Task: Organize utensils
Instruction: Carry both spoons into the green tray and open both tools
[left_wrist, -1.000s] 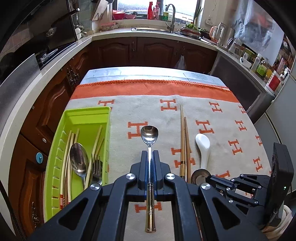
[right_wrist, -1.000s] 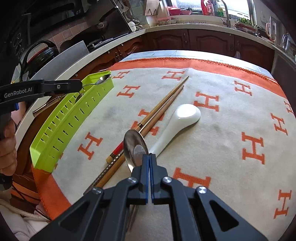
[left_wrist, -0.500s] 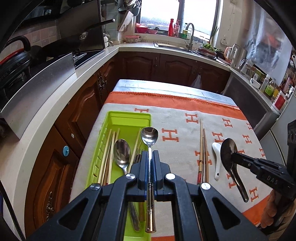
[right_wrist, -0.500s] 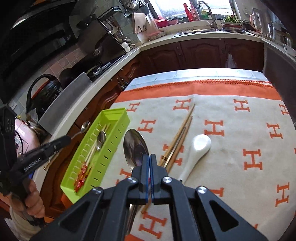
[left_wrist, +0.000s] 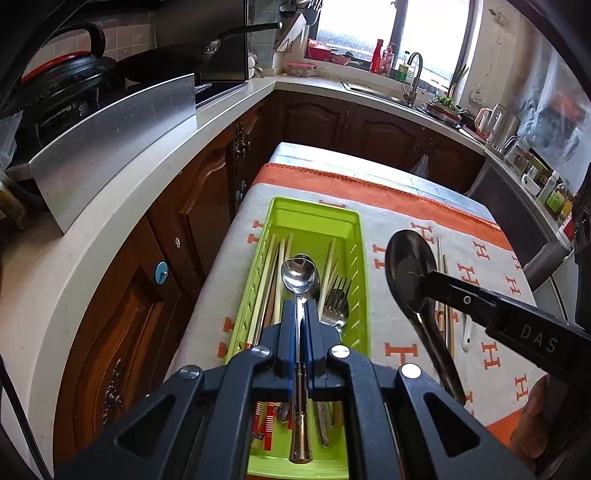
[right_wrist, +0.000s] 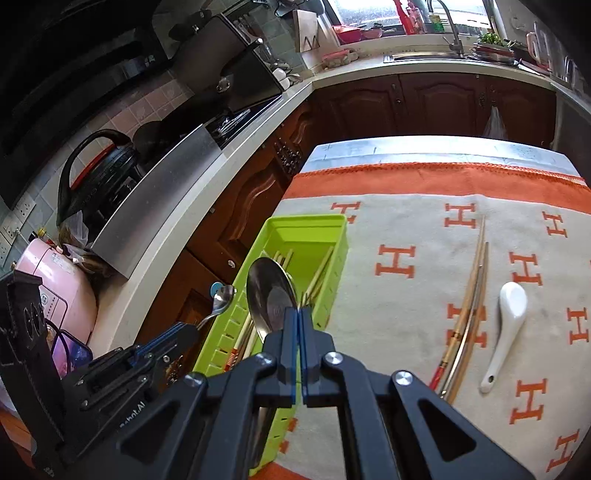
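The step in hand was delivery to the green utensil tray (left_wrist: 354, 236): both grippers carried spoons toward it. The left gripper (left_wrist: 303, 321) had its jaws clamped on the handle of a steel spoon (left_wrist: 298, 275), held lengthwise above the tray, over the chopsticks, fork and spoon already inside. The right gripper (right_wrist: 297, 328) had its jaws clamped on the neck of a dark metal spoon (right_wrist: 271, 295), its bowl over the tray's near end.

The next move probably called for lowering each spoon parallel to the tray's long walls, then parting the jaws; the two grippers were close, so releasing one at a time seemed safer.

One second earlier, the left-hand spoon was over the patterned cloth (right_wrist: 406, 229), beside the tray, and the dark spoon lay low by the loose chopsticks (right_wrist: 469, 295) and white ceramic spoon (right_wrist: 508, 321), which remained on the counter.
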